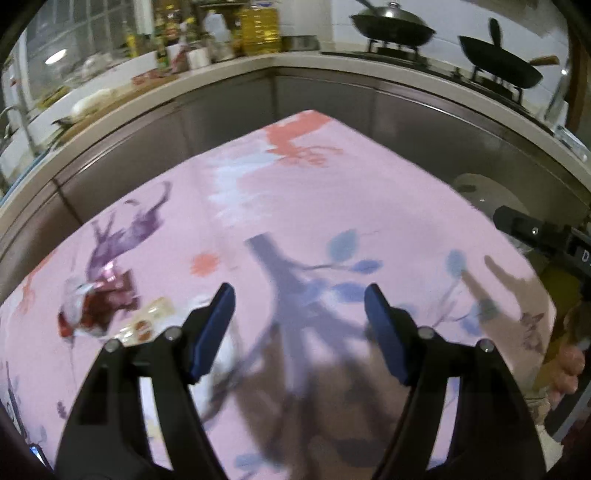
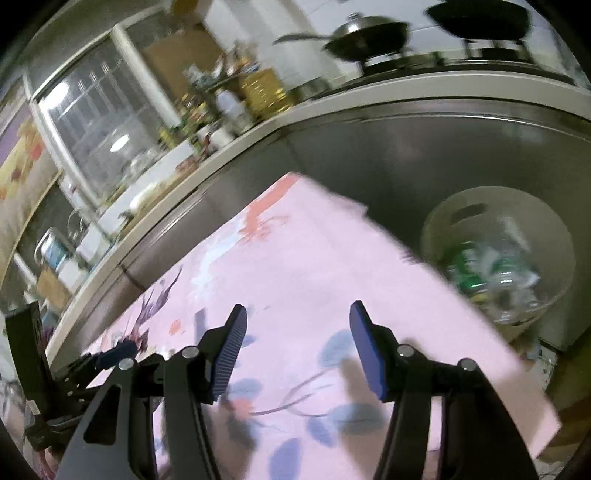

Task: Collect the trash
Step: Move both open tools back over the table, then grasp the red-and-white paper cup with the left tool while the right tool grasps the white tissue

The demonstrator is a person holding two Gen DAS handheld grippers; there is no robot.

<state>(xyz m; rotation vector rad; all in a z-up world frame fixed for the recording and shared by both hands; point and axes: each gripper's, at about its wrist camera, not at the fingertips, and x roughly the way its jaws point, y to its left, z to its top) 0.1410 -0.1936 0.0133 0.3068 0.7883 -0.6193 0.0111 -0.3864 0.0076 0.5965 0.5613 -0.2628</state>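
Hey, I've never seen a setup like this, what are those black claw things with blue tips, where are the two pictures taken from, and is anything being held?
Those claws are handheld two-finger grippers, one in each of a person's hands. Each carries a camera looking forward along its fingers, so one picture looks out from the left gripper and the other from the right gripper. Both have their blue pads apart with nothing between them, so nothing is held.

Below them is a table with a pink patterned cloth. On it, to the left, lie a crumpled red-and-white wrapper and a smaller clear wrapper. Beside the table stands a pale bin already holding bottles and other trash. A kitchen counter with woks runs behind.
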